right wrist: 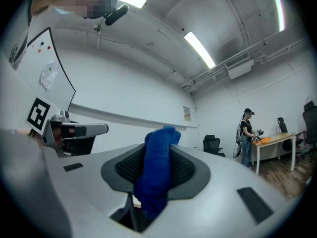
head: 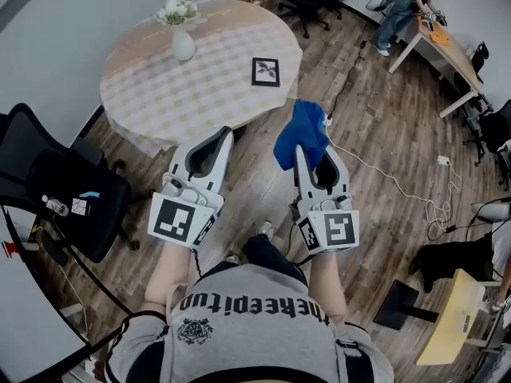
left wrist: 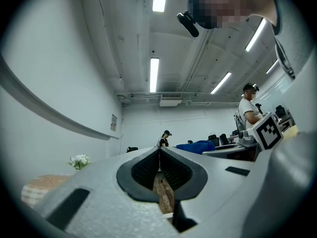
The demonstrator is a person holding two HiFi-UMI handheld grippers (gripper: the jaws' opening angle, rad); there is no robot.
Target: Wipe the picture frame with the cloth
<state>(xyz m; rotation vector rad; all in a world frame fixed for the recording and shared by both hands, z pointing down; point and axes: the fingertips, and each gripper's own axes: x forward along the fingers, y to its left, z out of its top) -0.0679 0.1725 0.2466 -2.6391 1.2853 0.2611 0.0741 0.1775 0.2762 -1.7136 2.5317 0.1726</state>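
Upper left of the head view: round table (head: 152, 82) with a vase (head: 183, 44) of flowers. Not task items.

Left tongs (head: 226, 132) sit lower centre-left, pointing up the picture toward the table's near rim. In the left gripper view the jaws are together with nothing between them. Only floor (left wrist: 163, 195) shows through the gap below the pads.

The frame (head: 266, 71) is on the right part of the table, near its right rim. Dark border, pale mat, small dark picture. It looks to lie flat with its face up, though I can't rule out that it is propped. It is close to square, so there is no real long axis. Its edges run roughly with the picture edges.

The cloth (head: 302, 132) is blue and bunched, just right of centre and off the table. Right tongs (head: 301, 152) are clamped on it. The right gripper view shows the knit fabric pinched between the pads, sticking out above and hanging below.

The key relation: the frame lies up the picture from both tongs, between their two lines, up-right of the left tip and up-left of the right tip. Both tips are well apart from it and about equally far. The cloth's top end is nearer to it than either tip. Neither gripper view shows the frame.

My read: wiping has not started. The cloth arm needs to go forward and a little left to land on the frame. The left tongs are free to steady it.
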